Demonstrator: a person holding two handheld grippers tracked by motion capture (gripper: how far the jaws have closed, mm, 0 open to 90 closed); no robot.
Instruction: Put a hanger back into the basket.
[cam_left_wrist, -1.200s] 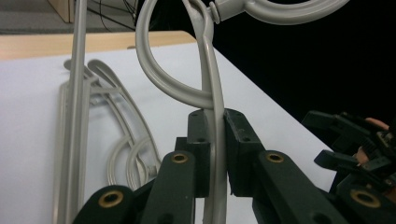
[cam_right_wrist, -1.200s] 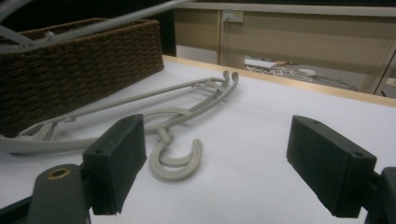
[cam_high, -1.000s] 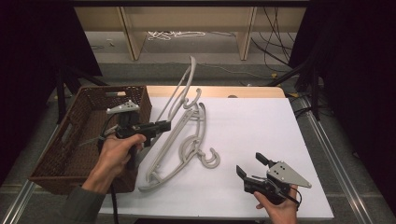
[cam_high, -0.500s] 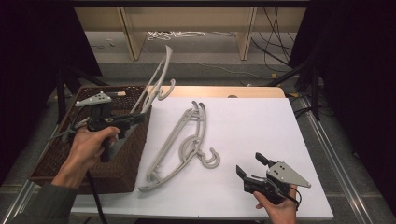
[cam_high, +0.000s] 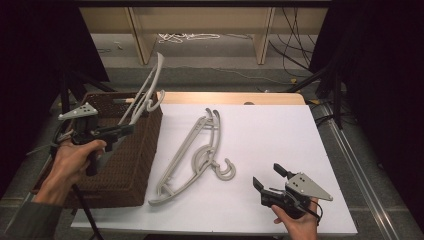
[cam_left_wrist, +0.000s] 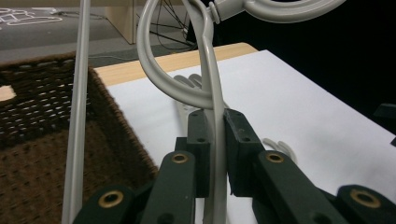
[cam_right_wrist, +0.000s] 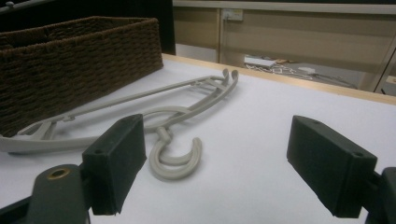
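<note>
Grey hanger is pinched by left hand-held gripper over basket.
Hanger's top is cut off in the left gripper view; right hand-held gripper is spread, empty.

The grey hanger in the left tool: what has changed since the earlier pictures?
The left tool, clamped on the hanger, carried it leftward off the white table to above the basket. The second hanger and the open right tool stayed put.
</note>
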